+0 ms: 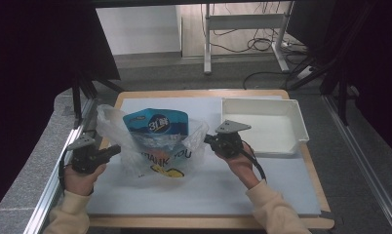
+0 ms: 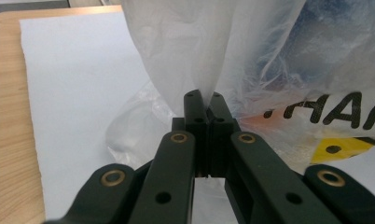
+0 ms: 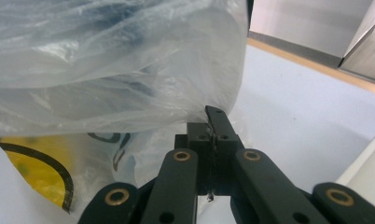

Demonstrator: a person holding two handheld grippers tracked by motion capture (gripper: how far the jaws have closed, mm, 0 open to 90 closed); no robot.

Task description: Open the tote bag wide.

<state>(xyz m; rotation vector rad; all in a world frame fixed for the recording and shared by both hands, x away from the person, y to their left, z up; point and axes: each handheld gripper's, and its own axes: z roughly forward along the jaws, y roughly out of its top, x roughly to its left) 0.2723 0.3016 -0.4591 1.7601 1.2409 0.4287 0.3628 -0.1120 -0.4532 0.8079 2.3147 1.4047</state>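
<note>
Left hand-held gripper clamped on left edge of clear plastic bag; right hand-held gripper clamped on its right edge. Bag sits mid-bench on white sheet, blue pouch upright inside. White tray just right of it.

A clear, milky plastic bag carries black "THANK YOU" lettering above a yellow mark outlined in black. Inside it, a pouch shows bright blue with white lettering and an orange patch lower down. The two tools, left tool and right tool, are black with brass-coloured rivets. A pale blue sheet covers the light wooden table; the tray is white.
</note>
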